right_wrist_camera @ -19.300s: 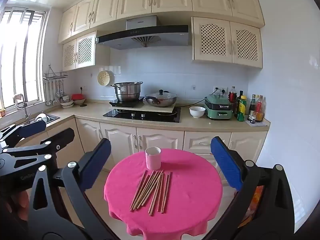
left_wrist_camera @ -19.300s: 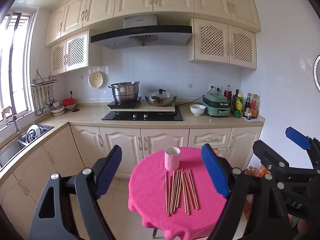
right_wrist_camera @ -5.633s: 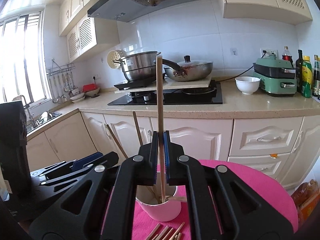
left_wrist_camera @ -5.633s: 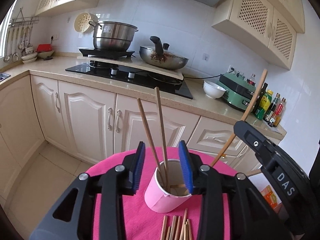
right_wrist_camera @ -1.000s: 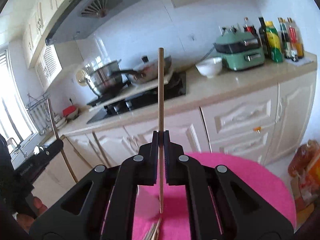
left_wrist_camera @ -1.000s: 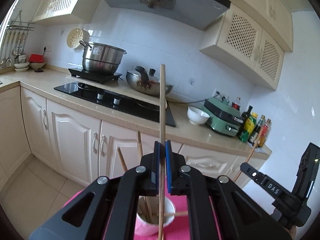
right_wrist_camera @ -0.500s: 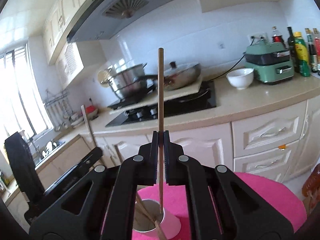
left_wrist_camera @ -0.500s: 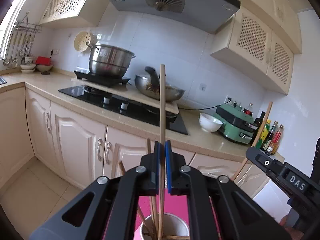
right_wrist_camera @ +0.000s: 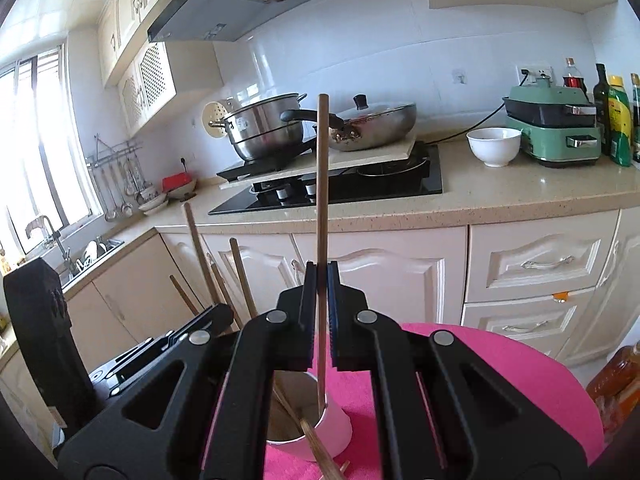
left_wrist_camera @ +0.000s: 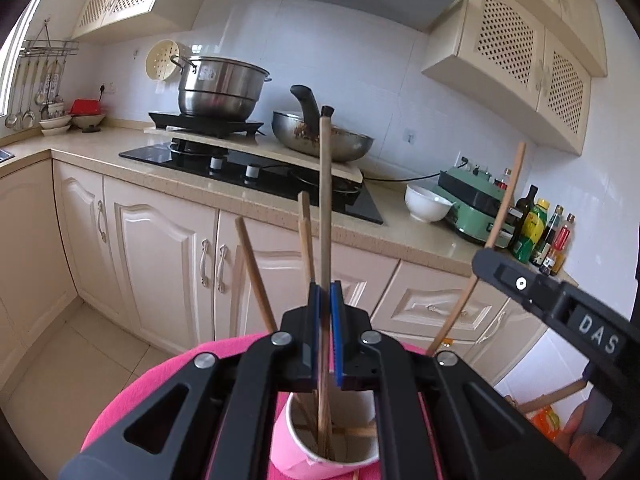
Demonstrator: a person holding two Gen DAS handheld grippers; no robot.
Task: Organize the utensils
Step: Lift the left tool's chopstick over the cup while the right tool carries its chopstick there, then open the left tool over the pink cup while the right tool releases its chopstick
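A pink cup [left_wrist_camera: 288, 454] stands on the round table with the pink cloth [left_wrist_camera: 132, 400]. My left gripper [left_wrist_camera: 325, 292] is shut on an upright wooden chopstick [left_wrist_camera: 325, 200] whose lower end is inside the cup, beside several chopsticks [left_wrist_camera: 256, 276] leaning there. My right gripper [right_wrist_camera: 321, 270] is shut on another upright chopstick [right_wrist_camera: 322, 184]; its lower tip hangs at the rim of the cup [right_wrist_camera: 334, 426]. The left wrist view shows the right gripper [left_wrist_camera: 560, 308] to the right of the cup, and the right wrist view shows the left gripper's fingers [right_wrist_camera: 172, 344] to the left.
Behind the table runs a counter [right_wrist_camera: 520, 196] with a black hob [left_wrist_camera: 248, 164], steel pot [left_wrist_camera: 218, 92], wok [right_wrist_camera: 372, 124], white bowl [right_wrist_camera: 494, 146], green cooker [right_wrist_camera: 554, 128] and bottles [right_wrist_camera: 618, 120]. A sink [right_wrist_camera: 92, 250] lies far left. Cabinet doors [left_wrist_camera: 160, 272] stand close behind the table.
The left gripper came down, so its chopstick's lower end now sits inside the cup. The right gripper moved sideways with its chopstick until the tip is over the cup's rim.
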